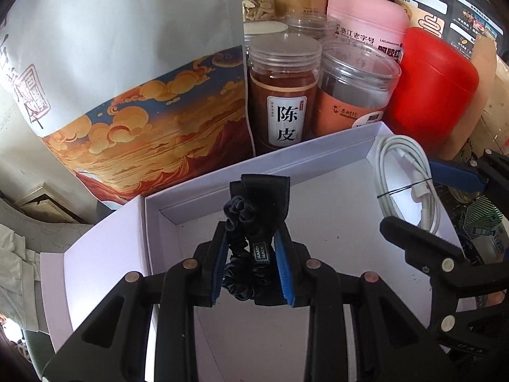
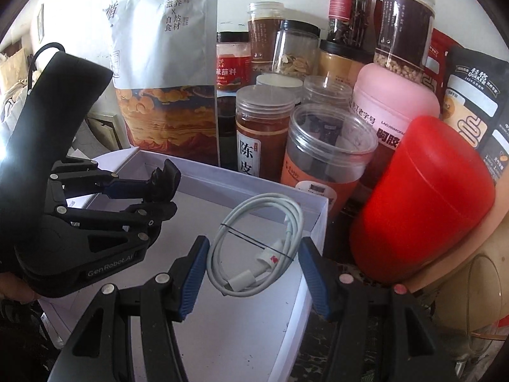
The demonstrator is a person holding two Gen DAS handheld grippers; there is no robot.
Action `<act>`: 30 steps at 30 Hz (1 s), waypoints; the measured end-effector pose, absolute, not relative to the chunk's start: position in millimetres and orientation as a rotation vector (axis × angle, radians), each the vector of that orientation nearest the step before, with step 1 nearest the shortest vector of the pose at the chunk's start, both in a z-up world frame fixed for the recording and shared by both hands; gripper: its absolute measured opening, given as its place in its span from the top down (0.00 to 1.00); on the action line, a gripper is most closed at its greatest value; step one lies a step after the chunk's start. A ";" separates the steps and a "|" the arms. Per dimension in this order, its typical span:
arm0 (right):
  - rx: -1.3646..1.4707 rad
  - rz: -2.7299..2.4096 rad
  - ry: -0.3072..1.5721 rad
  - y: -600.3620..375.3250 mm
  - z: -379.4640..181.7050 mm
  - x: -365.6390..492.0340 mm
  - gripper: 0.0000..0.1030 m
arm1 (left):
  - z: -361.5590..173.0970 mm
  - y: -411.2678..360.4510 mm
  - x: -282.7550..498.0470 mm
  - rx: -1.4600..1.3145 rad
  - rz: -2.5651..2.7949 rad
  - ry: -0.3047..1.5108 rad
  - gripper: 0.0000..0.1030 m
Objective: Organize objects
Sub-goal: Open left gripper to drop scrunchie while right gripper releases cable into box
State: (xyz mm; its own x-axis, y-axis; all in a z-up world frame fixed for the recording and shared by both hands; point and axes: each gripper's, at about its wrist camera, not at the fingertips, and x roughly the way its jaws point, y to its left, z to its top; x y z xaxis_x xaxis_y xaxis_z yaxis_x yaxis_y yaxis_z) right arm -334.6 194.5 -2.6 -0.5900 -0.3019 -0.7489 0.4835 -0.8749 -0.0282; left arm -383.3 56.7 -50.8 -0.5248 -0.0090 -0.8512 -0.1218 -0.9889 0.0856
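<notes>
Crowding the back of the desk from ten to two o'clock stand a tall printed pouch point(image 1: 127, 73), clear jars, a pink canister point(image 2: 394, 105) and a red canister point(image 1: 435, 86), all behind an open white box point(image 1: 334, 152).

Left gripper point(image 1: 251, 264) has its jaws clamped on a black scrunchie point(image 1: 251, 222), which sticks out toward twelve o'clock over the box's far-left corner — held above the floor of the box.

Right gripper point(image 2: 251, 273) has its jaws spread wide, and a coiled white cable point(image 2: 257, 245) lies on the box floor between them, untouched.

Only the right wrist view shows the left gripper from the side, at nine o'clock, and the taller jars in the back row.
</notes>
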 end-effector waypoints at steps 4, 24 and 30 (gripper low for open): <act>1.101 -2.447 0.316 193.5 -3.1 -337.6 0.43 | -59.3 59.3 -385.9 -1.518 2.674 0.233 0.73; 1.138 -2.465 0.352 191.2 -3.9 -333.8 0.42 | -74.5 51.2 -395.2 -1.603 2.654 0.116 0.36; 1.122 -2.478 0.348 192.4 3.8 -330.0 0.39 | -66.5 48.9 -391.9 -1.593 2.688 0.131 0.36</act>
